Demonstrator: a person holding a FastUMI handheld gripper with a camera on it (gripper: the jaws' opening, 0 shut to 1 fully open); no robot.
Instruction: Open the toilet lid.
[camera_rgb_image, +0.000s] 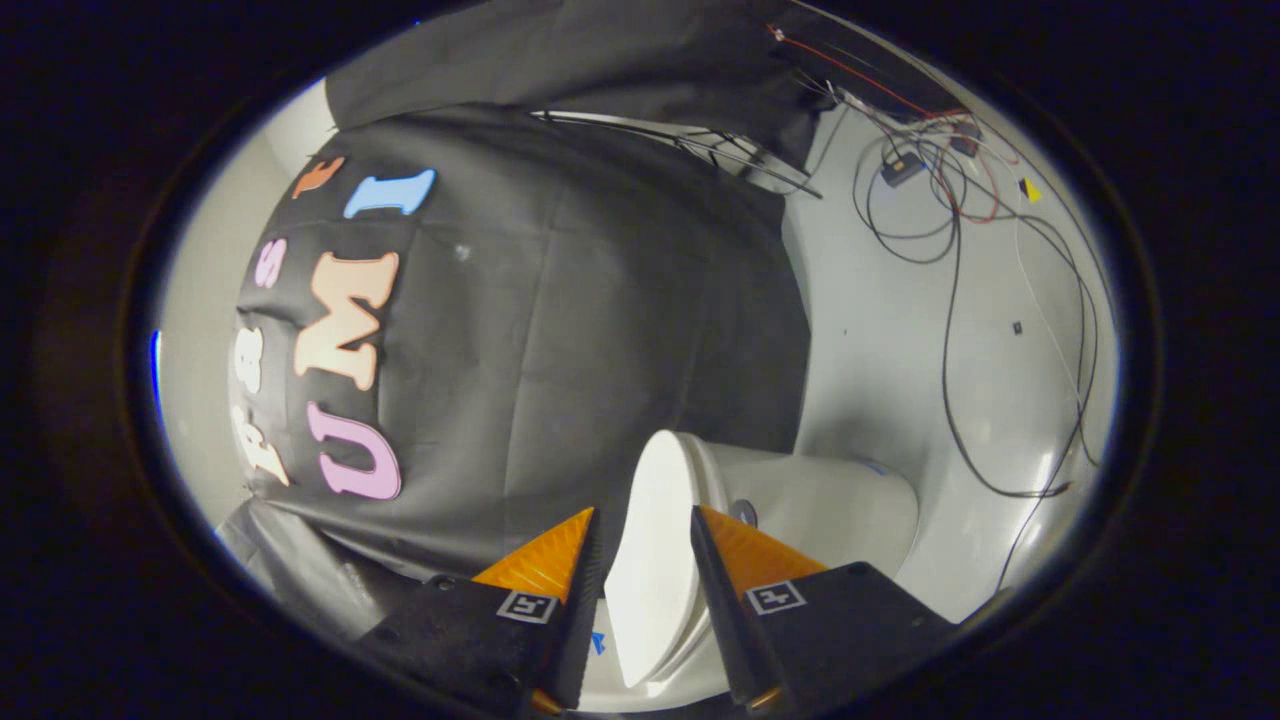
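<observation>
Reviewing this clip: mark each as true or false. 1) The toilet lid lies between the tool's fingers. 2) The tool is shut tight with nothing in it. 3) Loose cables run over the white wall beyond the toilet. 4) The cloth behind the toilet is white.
1) True: the toilet lid sits between the fingers of the tool.
2) False: the fingers stand apart with the lid in the gap; whether they press on it cannot be told.
3) True: cables trail over the white wall.
4) False: the cloth is black.
</observation>
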